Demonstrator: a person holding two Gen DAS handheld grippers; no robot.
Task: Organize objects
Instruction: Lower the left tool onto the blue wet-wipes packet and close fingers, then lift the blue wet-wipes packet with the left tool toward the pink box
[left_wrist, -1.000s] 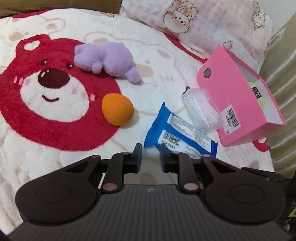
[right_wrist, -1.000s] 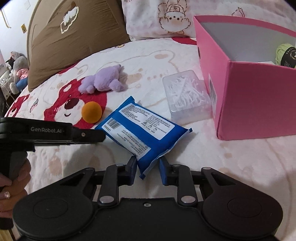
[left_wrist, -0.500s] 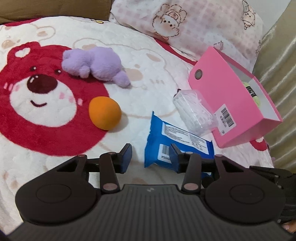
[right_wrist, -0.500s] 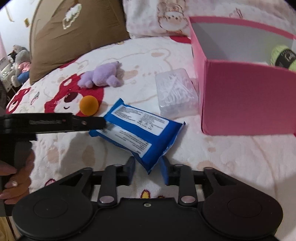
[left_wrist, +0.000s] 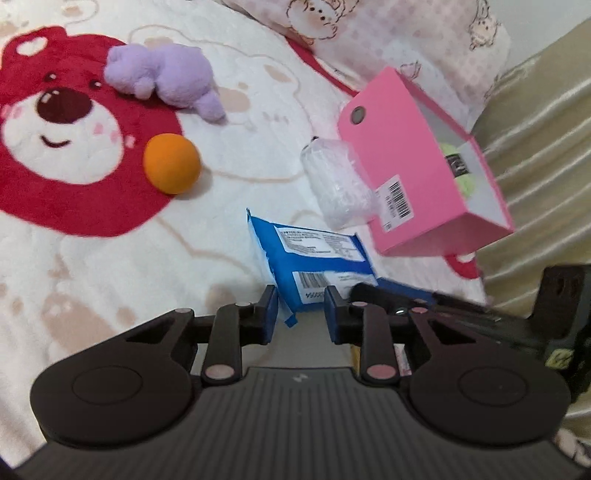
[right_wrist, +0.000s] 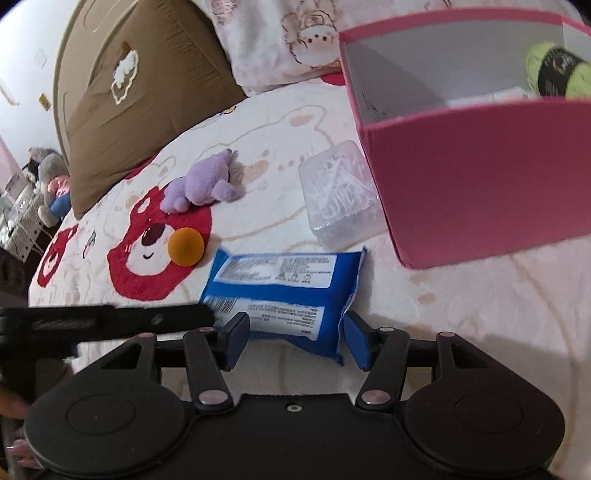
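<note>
Setting: a bed under a cream blanket (left_wrist: 110, 266) printed with red bears; a brown pillow (right_wrist: 140, 96) and a pink patterned pillow (left_wrist: 388, 33) lay at the far end.
Blue packet (left_wrist: 314, 266): lay flat on the blanket, near the middle, label side up, its near end between both pairs of fingers.
Left hand-held gripper (left_wrist: 300, 314): its jaws were closing, with a narrow gap left; the packet's near corner sat in that gap. Whether the pads pressed on it could not be told.
Right hand-held gripper (right_wrist: 293, 341): its jaws were opening and stood wide, one finger on either side of the packet's near end, the pads not pressing on it.
Pink box (left_wrist: 399, 166): stood open on the right side of the bed, just right of the packet's far end, with a barcode sticker on its side.
Inside the box: a green yarn ball (right_wrist: 554, 70) with a dark band lay at the far right corner.
Clear plastic box (right_wrist: 340, 192): rested against the pink box's left wall, just beyond the packet; it held white sticks.
Orange ball (left_wrist: 171, 162): sat left of the packet, on the edge of the printed red bear.
Purple plush toy (left_wrist: 162, 79): lay farther off than the ball, well apart from the packet.
Person: fingers (right_wrist: 20, 454) showed at the left edge of the right wrist view, beneath the left tool's handle.
</note>
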